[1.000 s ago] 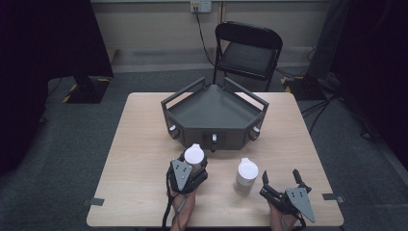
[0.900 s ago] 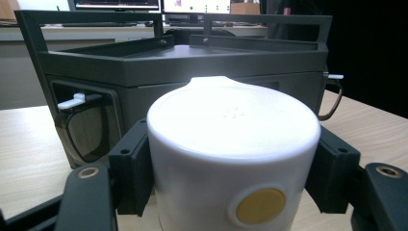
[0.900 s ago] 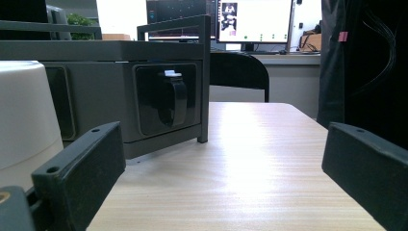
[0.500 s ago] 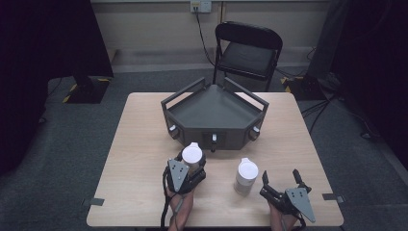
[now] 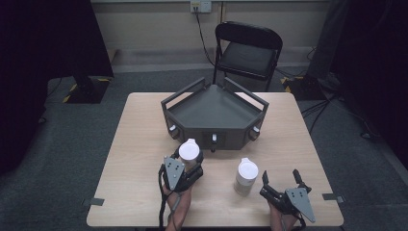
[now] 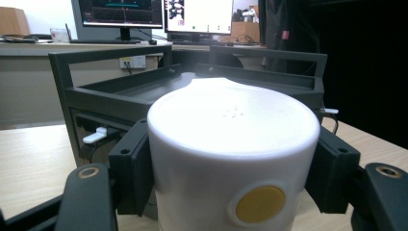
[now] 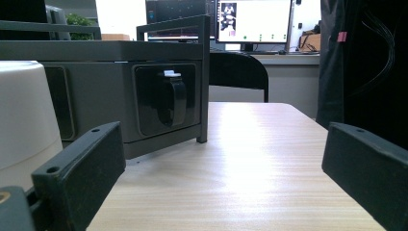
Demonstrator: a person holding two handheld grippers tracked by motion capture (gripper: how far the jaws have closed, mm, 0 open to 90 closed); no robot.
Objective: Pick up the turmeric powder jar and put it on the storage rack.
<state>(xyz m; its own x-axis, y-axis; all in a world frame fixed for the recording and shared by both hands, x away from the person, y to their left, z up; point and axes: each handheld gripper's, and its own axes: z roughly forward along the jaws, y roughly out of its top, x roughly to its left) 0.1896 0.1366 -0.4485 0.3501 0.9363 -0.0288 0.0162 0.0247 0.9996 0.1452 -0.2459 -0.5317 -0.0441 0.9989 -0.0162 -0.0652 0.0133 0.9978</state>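
Left gripper (image 5: 191, 165) with white cup (image 5: 189, 153), slightly nearer tray (image 5: 215, 113).

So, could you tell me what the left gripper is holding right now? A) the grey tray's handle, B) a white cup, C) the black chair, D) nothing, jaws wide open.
B: in the left gripper view both pads press against the sides of the white cup, and the high view shows the left gripper closed around it in front of the tray.
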